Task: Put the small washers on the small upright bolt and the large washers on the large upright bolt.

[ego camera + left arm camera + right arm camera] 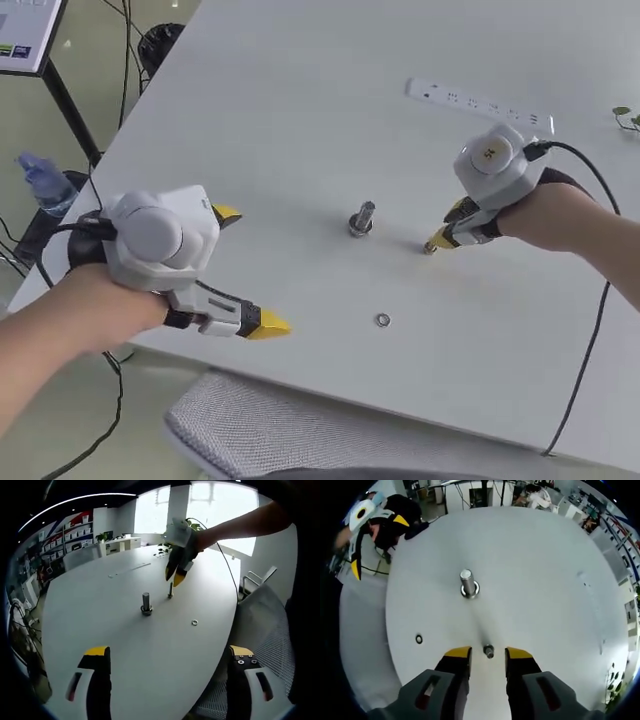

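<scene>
The large upright bolt (362, 218) stands mid-table with a metal ring at its foot. It also appears in both gripper views (146, 602) (468, 583). The small upright bolt (429, 247) (170, 590) stands to its right. In the right gripper view the small bolt (488, 651) sits between the tips of my right gripper (488, 653), apart from both jaws. The right gripper (447, 227) (175, 575) is open. One small washer (382, 320) (194, 622) (419, 639) lies flat near the table's front edge. My left gripper (248, 268) (169, 652) (375, 542) is wide open and holds nothing, left of the bolts.
A white power strip (480, 105) lies at the back right of the white table (300, 110). A grey chair (260, 430) is tucked under the front edge. A water bottle (40, 180) and cables sit off the table's left side.
</scene>
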A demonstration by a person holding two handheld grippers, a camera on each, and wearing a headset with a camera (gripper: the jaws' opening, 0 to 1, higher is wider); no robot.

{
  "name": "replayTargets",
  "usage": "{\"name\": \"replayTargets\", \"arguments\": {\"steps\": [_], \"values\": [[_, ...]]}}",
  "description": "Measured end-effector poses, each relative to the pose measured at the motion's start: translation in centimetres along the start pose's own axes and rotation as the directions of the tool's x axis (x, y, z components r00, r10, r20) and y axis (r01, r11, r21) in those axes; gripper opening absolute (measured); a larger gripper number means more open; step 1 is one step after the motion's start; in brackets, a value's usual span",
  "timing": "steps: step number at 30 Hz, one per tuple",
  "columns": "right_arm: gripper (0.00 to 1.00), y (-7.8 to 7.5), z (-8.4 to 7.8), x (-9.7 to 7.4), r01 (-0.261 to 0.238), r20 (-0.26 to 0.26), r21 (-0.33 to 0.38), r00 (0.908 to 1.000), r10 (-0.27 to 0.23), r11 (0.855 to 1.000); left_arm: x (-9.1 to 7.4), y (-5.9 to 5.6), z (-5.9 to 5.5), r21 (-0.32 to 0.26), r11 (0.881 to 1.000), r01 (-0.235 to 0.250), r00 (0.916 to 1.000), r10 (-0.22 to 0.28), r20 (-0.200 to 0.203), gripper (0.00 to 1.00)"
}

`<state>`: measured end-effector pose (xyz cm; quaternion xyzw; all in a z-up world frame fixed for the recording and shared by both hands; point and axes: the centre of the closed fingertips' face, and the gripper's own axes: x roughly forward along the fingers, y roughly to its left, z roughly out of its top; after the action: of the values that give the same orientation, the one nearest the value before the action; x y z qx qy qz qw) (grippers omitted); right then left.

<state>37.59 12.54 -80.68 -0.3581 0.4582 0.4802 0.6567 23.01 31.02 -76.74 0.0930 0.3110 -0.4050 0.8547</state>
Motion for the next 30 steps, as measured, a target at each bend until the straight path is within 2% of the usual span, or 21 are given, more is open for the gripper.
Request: {"name": "replayTargets", "arguments": {"steps": [6, 14, 19, 22, 26, 30], "values": [[0.32, 0.7, 0.6, -0.9, -0.003, 0.015, -0.015, 0.9999, 0.003, 1.000, 0.3, -0.1, 0.0, -0.004, 1.000, 0.006, 1.0000, -0.006, 0.001, 0.99], [0.33, 1.1, 0.4, -1.2, -0.010, 0.010, -0.033, 0.9999, 0.011, 0.999, 0.1, -0.5, 0.2, 0.000, 1.000, 0.009, 1.0000, -0.009, -0.003, 0.99], [0.33, 2.4, -0.1, -1.6, -0.010, -0.009, -0.061, 0.9999, 0.009, 0.998, 0.3, -0.7, 0.3, 0.006, 1.000, 0.007, 0.9999, -0.007, -0.008, 0.99], [0.33, 2.5, -0.2, -1.7, -0.011, -0.009, -0.054, 0.9999, 0.010, 0.998, 0.3, -0.8, 0.6, 0.004, 1.000, 0.007, 1.0000, -0.007, -0.004, 0.99], [0.33, 3.5, -0.1, -2.0, -0.016, 0.001, -0.055, 0.9999, 0.016, 0.998, 0.4, -0.8, 0.5, 0.010, 1.000, 0.005, 1.0000, -0.005, -0.003, 0.99], [0.33, 5.4, -0.2, -2.1, -0.026, -0.003, -0.082, 0.9997, 0.026, 0.996, 0.3, -0.9, 0.6, 0.013, 1.000, 0.004, 1.0000, -0.004, -0.003, 0.98]]}}
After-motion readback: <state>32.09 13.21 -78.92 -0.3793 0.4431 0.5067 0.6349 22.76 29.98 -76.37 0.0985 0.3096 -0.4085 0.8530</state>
